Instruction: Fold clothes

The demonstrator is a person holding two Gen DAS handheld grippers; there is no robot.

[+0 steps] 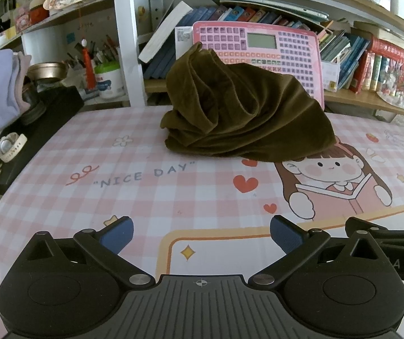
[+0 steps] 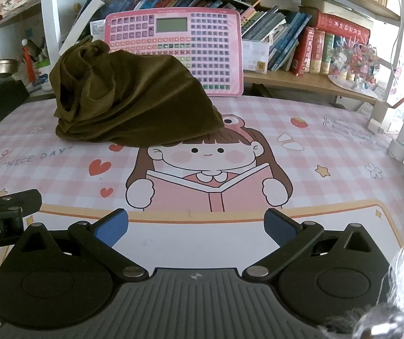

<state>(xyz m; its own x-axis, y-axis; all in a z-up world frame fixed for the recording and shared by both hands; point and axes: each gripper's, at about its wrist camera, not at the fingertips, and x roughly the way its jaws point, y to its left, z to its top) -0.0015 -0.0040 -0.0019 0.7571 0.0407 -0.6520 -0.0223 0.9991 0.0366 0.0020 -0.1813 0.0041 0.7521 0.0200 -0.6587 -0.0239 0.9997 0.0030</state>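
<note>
An olive-brown velvet garment point(image 1: 241, 113) lies crumpled in a heap at the far middle of the desk, resting on the pink checked desk mat point(image 1: 151, 197). In the right wrist view the same garment point(image 2: 128, 99) sits at the far left. My left gripper point(image 1: 202, 234) is open near the front edge, well short of the cloth, with nothing between its blue-padded fingers. My right gripper point(image 2: 196, 226) is also open and empty, over the mat's cartoon girl. Part of the right gripper point(image 1: 385, 234) shows at the right edge of the left wrist view.
A pink keyboard toy point(image 1: 261, 56) leans against shelves of books point(image 1: 371, 65) behind the garment. A black box with a white watch point(image 1: 10, 147) sits at the left edge, with a pen pot point(image 1: 108, 76) behind it. A white charger and cable point(image 2: 399, 141) lie at the right.
</note>
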